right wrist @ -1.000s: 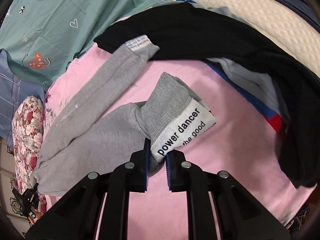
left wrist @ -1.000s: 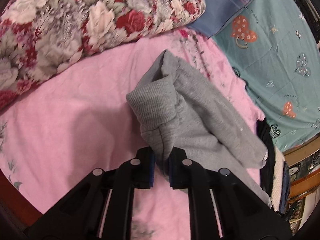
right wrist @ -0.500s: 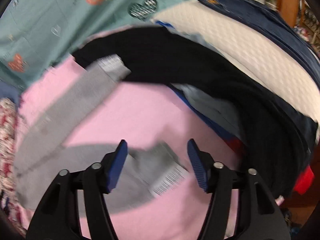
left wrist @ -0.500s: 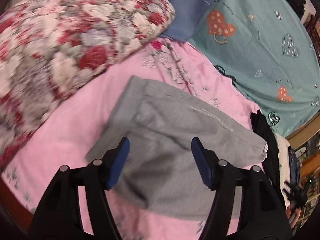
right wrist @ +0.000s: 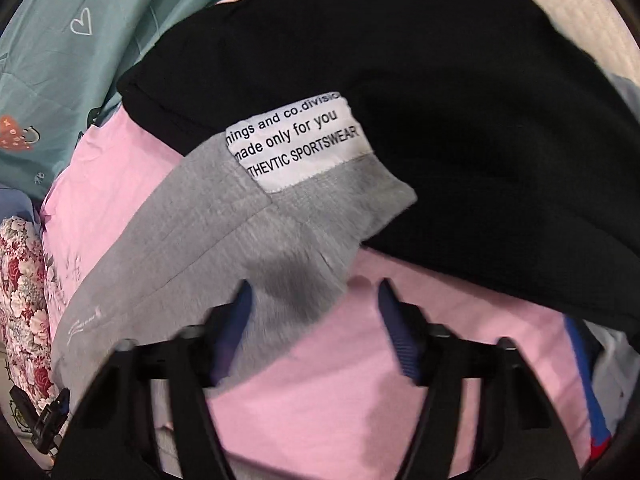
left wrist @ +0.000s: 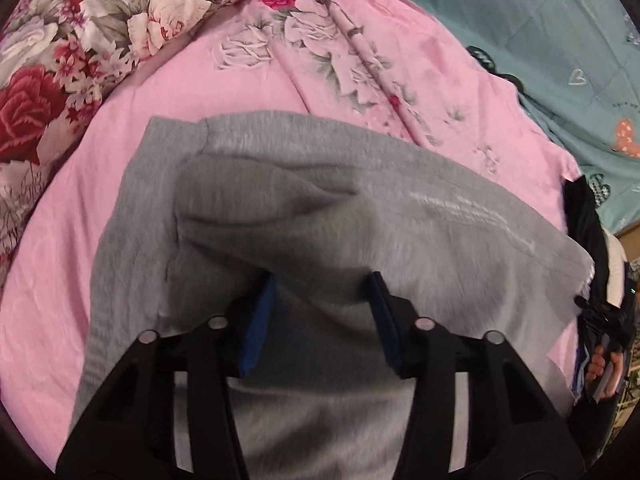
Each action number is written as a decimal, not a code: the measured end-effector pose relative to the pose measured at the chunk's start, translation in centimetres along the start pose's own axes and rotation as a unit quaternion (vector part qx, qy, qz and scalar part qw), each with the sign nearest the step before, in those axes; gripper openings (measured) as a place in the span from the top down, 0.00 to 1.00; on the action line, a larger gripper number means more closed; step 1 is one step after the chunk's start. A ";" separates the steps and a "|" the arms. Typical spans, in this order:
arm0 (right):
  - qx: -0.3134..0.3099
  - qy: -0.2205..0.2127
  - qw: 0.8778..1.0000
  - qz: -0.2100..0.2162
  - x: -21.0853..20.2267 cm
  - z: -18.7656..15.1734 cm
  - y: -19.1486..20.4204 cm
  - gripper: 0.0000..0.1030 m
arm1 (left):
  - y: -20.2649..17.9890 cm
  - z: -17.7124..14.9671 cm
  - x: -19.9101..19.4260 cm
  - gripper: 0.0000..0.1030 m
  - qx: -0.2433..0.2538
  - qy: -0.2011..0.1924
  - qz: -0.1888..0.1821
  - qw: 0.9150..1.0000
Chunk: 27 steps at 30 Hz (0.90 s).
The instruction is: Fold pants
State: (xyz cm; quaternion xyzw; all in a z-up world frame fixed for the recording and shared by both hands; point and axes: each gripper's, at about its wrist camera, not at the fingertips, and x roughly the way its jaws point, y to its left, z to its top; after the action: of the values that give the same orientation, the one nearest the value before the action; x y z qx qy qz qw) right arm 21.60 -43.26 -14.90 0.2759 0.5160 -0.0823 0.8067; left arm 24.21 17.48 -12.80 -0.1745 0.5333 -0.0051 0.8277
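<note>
grey pants (left wrist: 320, 200) on pink sheet (left wrist: 200, 88)

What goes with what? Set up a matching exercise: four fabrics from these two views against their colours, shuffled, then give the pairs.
Things:
1. pants
2. bed sheet under the pants
3. garment beneath the pants' labelled cuff
4. quilt with heart prints

Colours:
A. teal
B. black
C. grey
D. pink

Pairs: 1-C, 2-D, 3-B, 4-A
</note>
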 end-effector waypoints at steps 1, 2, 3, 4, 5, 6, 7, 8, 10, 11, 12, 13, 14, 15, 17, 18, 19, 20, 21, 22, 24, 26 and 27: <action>-0.001 -0.013 1.000 -0.011 0.0 0.1 0.0 0.81 | 0.0 0.6 0.4 0.66 -0.001 -0.004 0.013 1.000; 0.000 -0.018 1.000 0.001 0.0 0.2 0.0 0.89 | 0.1 0.9 0.7 0.68 -0.001 -0.005 0.019 1.000; 0.007 -0.023 1.000 0.001 -0.2 0.4 0.0 0.90 | 0.1 1.2 0.9 0.69 -0.002 -0.006 0.022 1.000; 0.011 -0.034 0.999 0.003 -1.0 0.3 0.0 0.90 | 0.1 1.3 0.8 0.70 -0.004 -0.006 0.023 1.000; 0.010 -0.047 0.999 0.006 -1.9 0.2 0.0 0.91 | 0.1 1.3 0.6 0.72 -0.002 -0.008 0.023 1.000; 0.009 -0.066 0.998 0.014 -3.4 0.0 0.0 0.91 | 0.1 1.1 0.4 0.73 0.002 -0.011 0.021 1.000; 0.010 -0.078 0.997 0.022 -4.8 -0.3 0.0 0.91 | 0.1 0.9 0.3 0.75 0.004 -0.011 0.017 1.000; 0.010 -0.081 0.996 0.022 -6.0 -0.9 -0.3 0.91 | 0.3 0.7 0.2 0.75 0.003 -0.010 0.012 1.000; 0.008 -0.078 0.997 0.012 -7.4 -2.1 -0.7 0.91 | 0.6 0.6 0.3 0.75 0.000 -0.011 0.004 1.000; 0.007 -0.074 0.997 0.006 -7.6 -2.7 -1.1 0.91 | 0.5 0.6 0.4 0.75 0.000 -0.011 0.004 1.000; 0.010 -0.068 0.998 0.003 -7.5 -2.9 -1.5 0.91 | 0.4 0.7 0.5 0.75 0.001 -0.011 0.006 1.000; 0.012 -0.059 0.998 -0.004 -6.9 -3.3 -1.5 0.91 | 0.2 0.7 0.6 0.75 0.003 -0.011 0.010 1.000; 0.009 -0.048 0.999 -0.016 -5.8 -3.6 -1.8 0.91 | 0.0 0.7 0.7 0.74 0.007 -0.012 0.013 1.000; 0.009 -0.039 0.999 -0.025 -4.9 -3.8 -1.9 0.90 | -0.2 0.7 0.8 0.73 0.015 -0.010 0.019 1.000; 0.007 -0.010 0.999 -0.051 -2.2 -4.0 -2.1 0.80 | -0.2 0.8 0.7 0.72 0.021 -0.001 0.020 1.000; 0.001 -0.012 0.998 -0.057 -2.0 -3.9 -1.7 0.77 | -0.2 0.7 0.3 0.71 0.021 0.006 0.018 1.000; -0.008 -0.013 0.998 -0.069 -2.0 -3.9 -1.3 0.73 | -0.1 0.7 -0.5 0.61 0.023 0.014 0.011 1.000; -0.017 -0.007 0.996 -0.087 -2.3 -3.9 -0.9 0.62 | 0.1 0.8 -1.8 0.47 0.028 0.011 0.001 1.000; -0.024 -0.003 0.995 -0.093 -3.1 -4.1 -0.4 0.61 | 0.2 0.8 -3.2 0.42 0.034 -0.002 0.002 0.999; -0.027 -0.008 0.996 -0.085 -4.1 -4.3 -0.1 0.61 | 0.4 1.0 -5.0 0.30 0.047 -0.024 0.015 0.999; -0.041 -0.036 0.996 -0.071 -7.7 -5.4 0.9 0.55 | 1.0 1.9 -7.6 0.16 0.066 -0.050 0.030 0.996; -0.056 -0.070 0.995 -0.050 -11.0 -7.0 1.6 0.49 | 1.9 3.8 -8.9 0.15 0.074 -0.051 0.017 0.996; -0.064 -0.086 0.994 -0.029 -12.8 -8.3 1.9 0.48 | 2.3 5.1 -8.7 0.15 0.079 -0.041 0.010 0.996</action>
State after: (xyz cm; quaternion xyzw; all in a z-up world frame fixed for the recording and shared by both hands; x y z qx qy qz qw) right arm 10.05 -39.17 -5.64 0.2004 0.4564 -0.0958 0.8616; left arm 24.58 22.75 -3.88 -0.1035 0.4991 -0.0313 0.8598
